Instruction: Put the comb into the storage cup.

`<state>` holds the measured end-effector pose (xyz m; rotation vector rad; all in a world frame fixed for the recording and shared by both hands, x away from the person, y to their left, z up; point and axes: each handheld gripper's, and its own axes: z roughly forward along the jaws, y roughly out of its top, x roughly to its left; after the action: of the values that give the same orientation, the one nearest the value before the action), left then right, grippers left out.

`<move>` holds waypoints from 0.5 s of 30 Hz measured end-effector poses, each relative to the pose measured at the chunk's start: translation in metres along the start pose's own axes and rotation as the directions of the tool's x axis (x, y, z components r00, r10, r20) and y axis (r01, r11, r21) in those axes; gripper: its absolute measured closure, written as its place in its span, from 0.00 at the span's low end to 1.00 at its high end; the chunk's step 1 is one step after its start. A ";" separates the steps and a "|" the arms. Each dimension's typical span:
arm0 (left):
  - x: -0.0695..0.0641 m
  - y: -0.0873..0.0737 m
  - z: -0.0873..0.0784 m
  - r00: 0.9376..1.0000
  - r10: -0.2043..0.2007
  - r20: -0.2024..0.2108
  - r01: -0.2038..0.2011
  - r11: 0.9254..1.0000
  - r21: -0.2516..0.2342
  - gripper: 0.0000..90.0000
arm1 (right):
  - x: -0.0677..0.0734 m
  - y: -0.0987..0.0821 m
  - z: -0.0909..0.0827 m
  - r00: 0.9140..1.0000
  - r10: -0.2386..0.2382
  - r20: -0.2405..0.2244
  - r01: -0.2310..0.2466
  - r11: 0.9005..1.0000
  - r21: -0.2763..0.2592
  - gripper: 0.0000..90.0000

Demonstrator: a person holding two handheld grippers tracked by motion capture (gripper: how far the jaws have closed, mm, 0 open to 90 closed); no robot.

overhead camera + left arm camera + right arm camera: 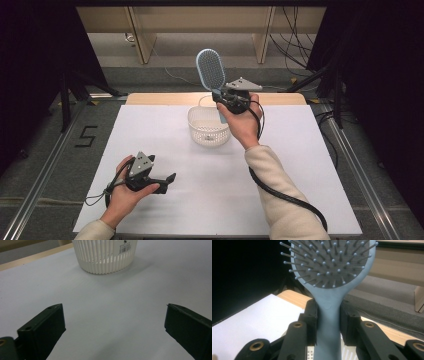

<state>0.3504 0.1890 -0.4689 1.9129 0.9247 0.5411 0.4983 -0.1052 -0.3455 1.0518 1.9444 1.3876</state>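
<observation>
A light-blue hairbrush (pixel 210 69) is shown clamped by its handle between the jaws of the right hand-held gripper (pixel 223 97), the bristled head raised upright above the far rim of a white slatted basket (pixel 207 131) that stands on the white table (pixel 280 165); in the right gripper view the hairbrush (pixel 329 290) is seen gripped at the neck, with both jaws pressed flat against the handle. The step in hand is judged to be either the lifting of the brush out of the basket or its lowering into it, and it is best done with the handle kept vertical and centred over the opening, so that the rim is not caught and the light basket is not tipped. The left hand-held gripper (pixel 167 181) is rested on the table near the person, well apart from the basket, its jaws spread wide with nothing between them. The interior of the basket (pixel 105 257) appears empty, although its floor is partly hidden by the right hand
</observation>
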 end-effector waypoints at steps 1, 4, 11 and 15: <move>0.000 0.000 0.000 1.000 0.000 0.000 0.000 1.000 0.000 0.03 | 0.000 0.000 0.000 1.000 -0.001 0.000 0.001 1.000 0.001 0.78; 0.000 0.000 0.000 1.000 0.000 0.001 0.000 1.000 0.001 0.03 | 0.000 0.000 0.000 1.000 -0.001 0.000 0.001 1.000 0.001 0.78; 0.000 0.000 0.000 1.000 0.001 0.002 -0.001 1.000 0.001 0.03 | 0.000 0.000 0.001 1.000 0.002 -0.001 -0.002 1.000 0.002 0.78; -0.001 0.000 0.000 1.000 0.001 0.002 -0.001 1.000 0.001 0.03 | 0.001 0.000 0.002 1.000 0.002 -0.001 -0.002 1.000 0.001 0.78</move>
<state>0.3503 0.1883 -0.4693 1.9148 0.9230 0.5390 0.4992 -0.1039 -0.3459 1.0537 1.9455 1.3885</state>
